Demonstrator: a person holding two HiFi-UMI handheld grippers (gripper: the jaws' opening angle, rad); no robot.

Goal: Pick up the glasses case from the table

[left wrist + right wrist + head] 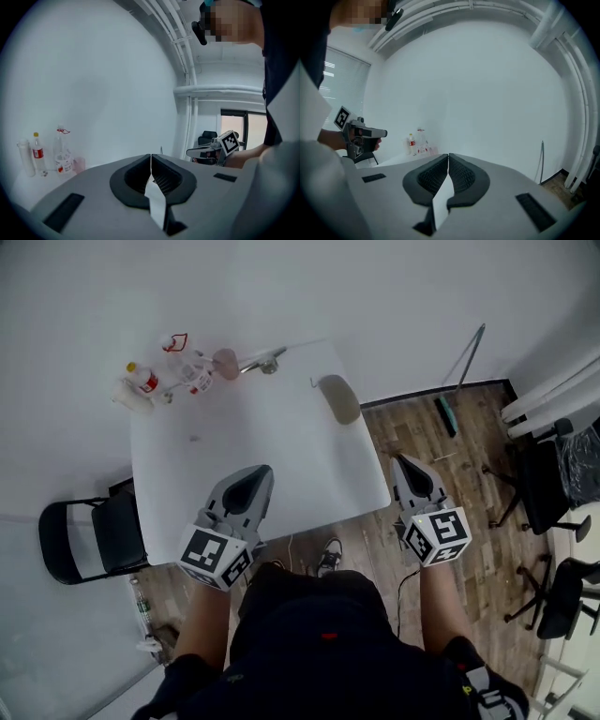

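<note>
Although the white rectangular bench [234, 437] lies right below, nothing on it is gripped yet, so I judge the reach is only at its start. The left tongs [255, 476] hover over its six-o'clock edge, and the right tongs [405, 465] hang off its four-o'clock corner, above the brown wooden floor [469, 456]. Both are clenched and empty. The olive-grey oval glasses case [339, 397] rests near the two-o'clock edge. Next, the right tongs likely must release, travel toward eleven o'clock and straddle it.

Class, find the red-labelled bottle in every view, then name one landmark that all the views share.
Head view: bottle on the far left corner of the table.
Left gripper view: bottle at the far left, against the wall.
Right gripper view: bottle left of centre, small.
Shared landmark: the white table it stands on.
</note>
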